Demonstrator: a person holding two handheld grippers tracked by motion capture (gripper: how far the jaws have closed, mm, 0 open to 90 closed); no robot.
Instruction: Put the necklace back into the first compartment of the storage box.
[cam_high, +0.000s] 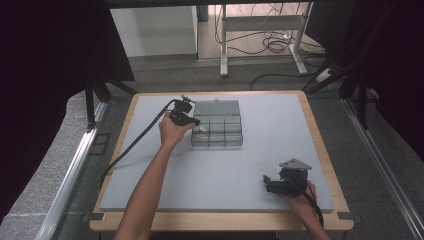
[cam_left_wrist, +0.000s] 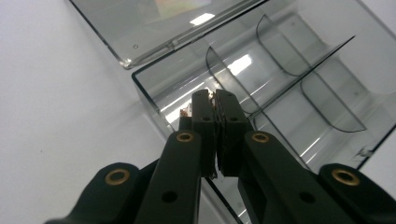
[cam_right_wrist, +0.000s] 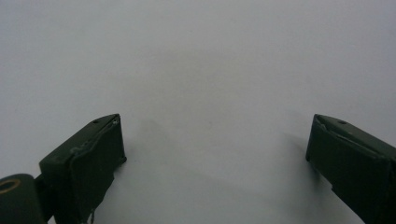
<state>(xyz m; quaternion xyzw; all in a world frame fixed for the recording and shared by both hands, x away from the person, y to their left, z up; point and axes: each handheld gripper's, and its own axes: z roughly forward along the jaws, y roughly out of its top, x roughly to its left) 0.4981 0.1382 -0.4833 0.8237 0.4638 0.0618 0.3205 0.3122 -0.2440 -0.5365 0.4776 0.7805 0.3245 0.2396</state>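
Black two-jaw tongs (cam_left_wrist: 215, 100) with brass-ringed screw holes; thick black cable trailing; grey three-cornered plate atop right tongs (cam_high: 270, 181); bare forearms, no sleeves.

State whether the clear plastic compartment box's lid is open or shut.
Open: the clear plastic compartment box has its lid folded back, compartments exposed.

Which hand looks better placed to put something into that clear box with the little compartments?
The left. Its gripper hangs right over a corner compartment of the clear box, fingers pinched on something small, too hidden to identify. The right gripper sits far off near the table's front edge, open and empty.
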